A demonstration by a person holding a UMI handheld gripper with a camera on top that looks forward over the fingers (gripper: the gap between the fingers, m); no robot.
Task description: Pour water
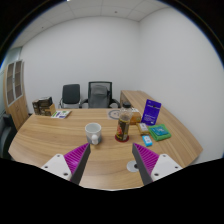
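Tongs [111, 160] held level above the table [50, 140], spread wide, grasping nothing, cup [93, 132] beyond

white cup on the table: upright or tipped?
Upright: the white cup stands on the wooden table, rim up, beyond the open tongs.

Gripper [111, 160] up above the wooden table [60, 140], fingers spread wide with nothing between them, purple pads [77, 156] facing each other. Just beyond the fingertips, a white cup [93, 132] stands upright on the tabletop. Beside it, to the right, an amber bottle [123, 125], upright too, close to the cup but apart from it. Further right there's a purple box [152, 111] standing, with a flat teal item [160, 132] lying near it, possibly a book. Two office chairs [86, 95] sit behind the table against the white wall.
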